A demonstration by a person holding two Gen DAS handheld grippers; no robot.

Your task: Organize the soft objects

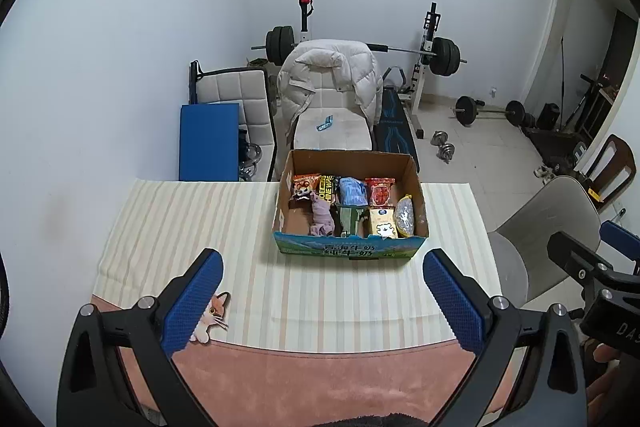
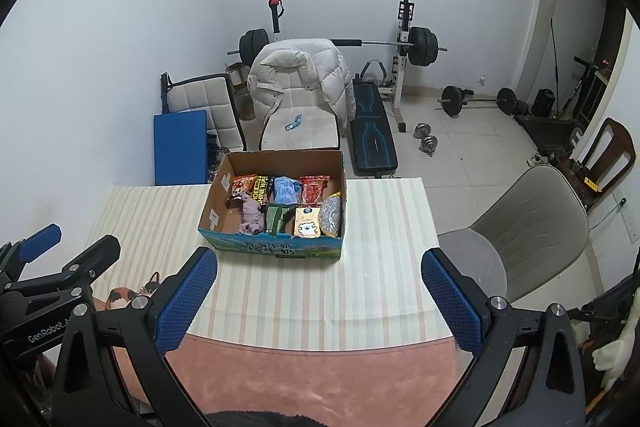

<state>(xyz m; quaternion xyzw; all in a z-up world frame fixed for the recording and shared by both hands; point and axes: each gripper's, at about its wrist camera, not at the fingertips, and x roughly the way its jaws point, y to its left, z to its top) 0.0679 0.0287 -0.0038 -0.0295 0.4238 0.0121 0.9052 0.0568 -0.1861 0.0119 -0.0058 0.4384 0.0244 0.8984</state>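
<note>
Striped cloth point(image 1: 200, 227) covers the table under a cardboard box point(image 1: 416, 195); left gripper point(image 1: 322, 301) and right gripper point(image 2: 320, 299) gape wide, empty.

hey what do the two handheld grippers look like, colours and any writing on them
Both match: black angular frames with silver round bolts, each carrying two fingers faced with blue dimpled pads. See the left gripper and the right gripper. From the right wrist view, the left gripper's body shows white lettering reading "GenRobot". From the left wrist view, the right gripper's body shows partial white letters, "DA". No cables are visible.
</note>
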